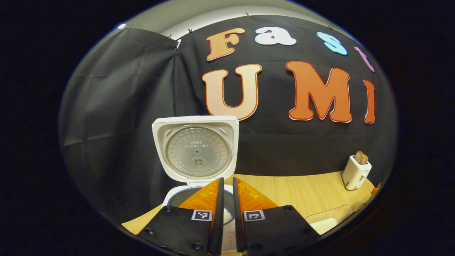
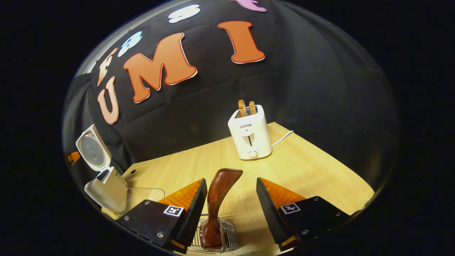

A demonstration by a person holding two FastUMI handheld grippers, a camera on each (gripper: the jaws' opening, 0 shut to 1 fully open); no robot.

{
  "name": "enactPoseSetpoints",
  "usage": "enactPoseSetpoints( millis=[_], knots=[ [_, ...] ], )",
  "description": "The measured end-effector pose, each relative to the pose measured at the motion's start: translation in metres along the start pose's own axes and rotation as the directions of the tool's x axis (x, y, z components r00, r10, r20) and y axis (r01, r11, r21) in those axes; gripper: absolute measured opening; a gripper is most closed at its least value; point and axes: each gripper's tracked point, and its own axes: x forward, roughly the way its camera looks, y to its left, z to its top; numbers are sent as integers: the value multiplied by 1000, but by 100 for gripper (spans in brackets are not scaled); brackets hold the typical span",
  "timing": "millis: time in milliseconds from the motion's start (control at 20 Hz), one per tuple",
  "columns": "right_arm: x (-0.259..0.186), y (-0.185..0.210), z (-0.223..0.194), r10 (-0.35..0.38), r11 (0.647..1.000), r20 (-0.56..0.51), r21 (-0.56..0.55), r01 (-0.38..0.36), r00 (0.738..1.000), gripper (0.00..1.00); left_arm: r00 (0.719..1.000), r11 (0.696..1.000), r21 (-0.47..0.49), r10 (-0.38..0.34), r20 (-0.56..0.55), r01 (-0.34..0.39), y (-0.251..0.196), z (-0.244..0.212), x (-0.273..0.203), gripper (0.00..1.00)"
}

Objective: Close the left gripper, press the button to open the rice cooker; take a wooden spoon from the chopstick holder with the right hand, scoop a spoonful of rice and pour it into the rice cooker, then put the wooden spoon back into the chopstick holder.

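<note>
My R gripper point(image 2: 231, 188) jaws wide apart, spoon point(image 2: 217, 206) upright between them in holder point(image 2: 227, 236), untouched. L gripper point(image 1: 227, 188) nearly shut, empty, over open cooker point(image 1: 195, 149).

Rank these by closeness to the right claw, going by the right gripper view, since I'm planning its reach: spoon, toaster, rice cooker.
1. Spoon: between the open claw's fingers, standing in the wire holder.
2. Toaster: straight ahead, mid-table.
3. Rice cooker: far left, at the table's edge, lid up.

Left gripper point(image 1: 227, 199) and right gripper point(image 2: 231, 199) — black screwed mounts, square coded tags
</note>
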Motion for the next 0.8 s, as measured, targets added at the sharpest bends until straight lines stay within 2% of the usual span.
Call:
enactPoseSetpoints(
  millis=[250,300,400,500,600,700,750,800],
  knots=[
    [-5,2,-1,4,1000,12,6,-4,1000,74,1000,1000,5,-15,-7,15,-9,-5,1,18],
    [-7,3,-1,-1,1000,12,-3,1,1000,73,1000,1000,8,-21,-10,21,-12,-7,1,21],
    [-17,4,-1,0,1000,20,-31,1,1000,63,1000,1000,13,-27,-11,27,-14,-9,0,23],
    [-26,4,0,2,999,33,-40,-1,999,65,999,999,17,-36,-13,37,-18,-11,0,23],
    [-29,7,2,18,999,47,-40,-16,999,59,999,999,10,-44,-15,44,-20,-14,1,23],
    [-31,13,0,33,999,45,-25,-32,998,48,998,999,6,-52,-22,52,-23,-16,3,23],
    [-32,15,0,36,999,42,-20,-35,998,37,998,999,5,-53,-24,53,-23,-18,4,23],
    [-34,15,0,33,999,43,-18,-32,999,32,998,999,2,-54,-24,54,-23,-18,3,23]
  ],
)
